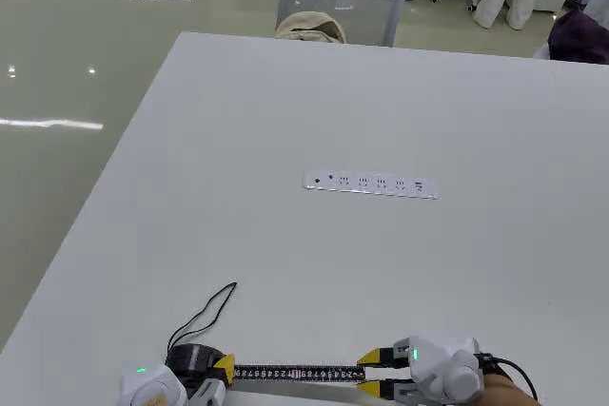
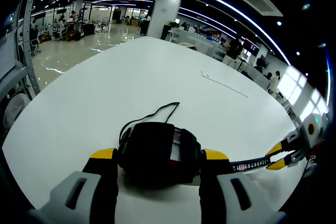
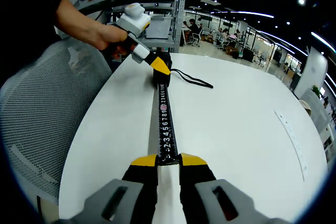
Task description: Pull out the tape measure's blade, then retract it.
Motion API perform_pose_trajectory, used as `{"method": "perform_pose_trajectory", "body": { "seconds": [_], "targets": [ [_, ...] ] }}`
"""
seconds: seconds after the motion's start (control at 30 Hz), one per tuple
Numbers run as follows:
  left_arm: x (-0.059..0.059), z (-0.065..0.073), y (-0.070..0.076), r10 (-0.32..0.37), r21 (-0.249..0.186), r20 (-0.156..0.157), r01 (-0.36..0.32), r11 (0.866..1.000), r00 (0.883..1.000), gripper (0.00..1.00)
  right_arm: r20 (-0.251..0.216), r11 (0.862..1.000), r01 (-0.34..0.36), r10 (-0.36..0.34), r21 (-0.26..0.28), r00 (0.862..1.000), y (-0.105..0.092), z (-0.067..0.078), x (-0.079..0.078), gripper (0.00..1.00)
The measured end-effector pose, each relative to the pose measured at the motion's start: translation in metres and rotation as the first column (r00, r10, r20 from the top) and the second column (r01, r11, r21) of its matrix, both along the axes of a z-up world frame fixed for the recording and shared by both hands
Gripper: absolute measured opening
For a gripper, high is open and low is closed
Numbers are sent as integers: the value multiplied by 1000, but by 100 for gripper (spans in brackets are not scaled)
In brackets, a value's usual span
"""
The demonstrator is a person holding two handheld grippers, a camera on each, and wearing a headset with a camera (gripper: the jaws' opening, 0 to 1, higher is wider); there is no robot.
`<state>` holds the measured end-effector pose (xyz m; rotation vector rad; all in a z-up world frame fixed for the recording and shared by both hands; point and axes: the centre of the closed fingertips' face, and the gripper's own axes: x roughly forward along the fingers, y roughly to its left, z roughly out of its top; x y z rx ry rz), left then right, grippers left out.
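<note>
At the near edge of the white bench, the left claw clamps the black tape measure case; the right claw pinches the tip of its black numbered blade, stretched between them.

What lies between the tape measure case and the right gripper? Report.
The pulled-out blade runs from the tape measure case in the left gripper to the right gripper, clearest in the right gripper view.

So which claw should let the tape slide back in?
Probably the right gripper: it pinches the blade at its free end, while the left gripper steadies the case.
</note>
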<state>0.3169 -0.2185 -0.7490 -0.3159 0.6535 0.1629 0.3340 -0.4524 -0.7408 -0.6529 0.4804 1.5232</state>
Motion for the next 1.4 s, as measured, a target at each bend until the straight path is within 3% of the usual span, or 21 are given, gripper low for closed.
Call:
{"method": "perform_pose_trajectory", "body": {
  "seconds": [1.4],
  "targets": [
    [1,0,3,10,-15,7,-10,1000,1000,59,-9,1000,-29,29,8,1000,23,2,1,13]
  ]
}}
